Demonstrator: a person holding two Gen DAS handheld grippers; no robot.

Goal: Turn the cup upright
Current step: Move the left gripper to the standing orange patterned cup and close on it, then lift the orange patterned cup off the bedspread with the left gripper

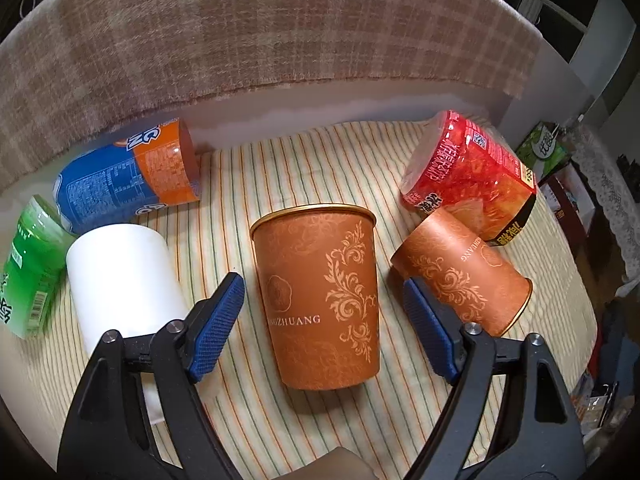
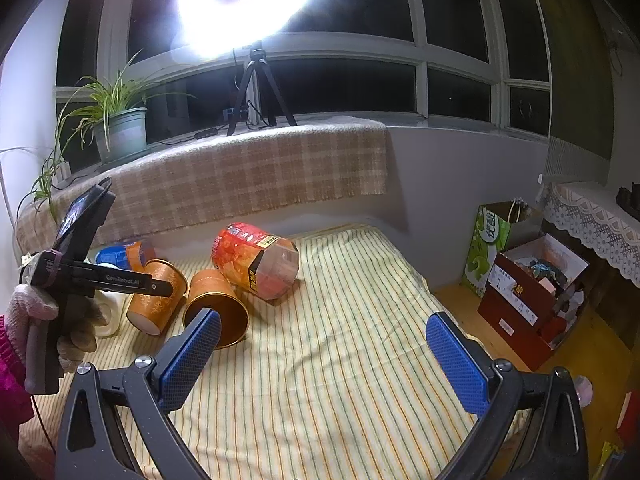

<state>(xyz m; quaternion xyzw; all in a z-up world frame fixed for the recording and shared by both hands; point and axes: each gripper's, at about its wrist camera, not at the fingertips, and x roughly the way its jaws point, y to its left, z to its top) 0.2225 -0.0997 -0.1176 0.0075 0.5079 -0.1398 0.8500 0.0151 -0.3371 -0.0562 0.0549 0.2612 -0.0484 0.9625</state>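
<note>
An orange patterned paper cup point(image 1: 320, 296) stands upright on the striped cloth, mouth up, between the open blue pads of my left gripper point(image 1: 324, 320), which do not touch it. It also shows in the right wrist view point(image 2: 154, 300). A second orange cup point(image 1: 464, 280) lies on its side to the right, also seen in the right wrist view point(image 2: 218, 308) with its mouth facing the camera. My right gripper point(image 2: 324, 364) is open and empty over the bare cloth, to the right of the cups.
A white cup point(image 1: 124, 280), a green cup point(image 1: 32, 268), a blue-orange cup point(image 1: 128, 180) and a red noodle cup point(image 1: 472, 176) lie on their sides around. The plaid-covered ledge point(image 2: 240, 176) rises behind. Boxes point(image 2: 532, 288) stand off the table's right edge.
</note>
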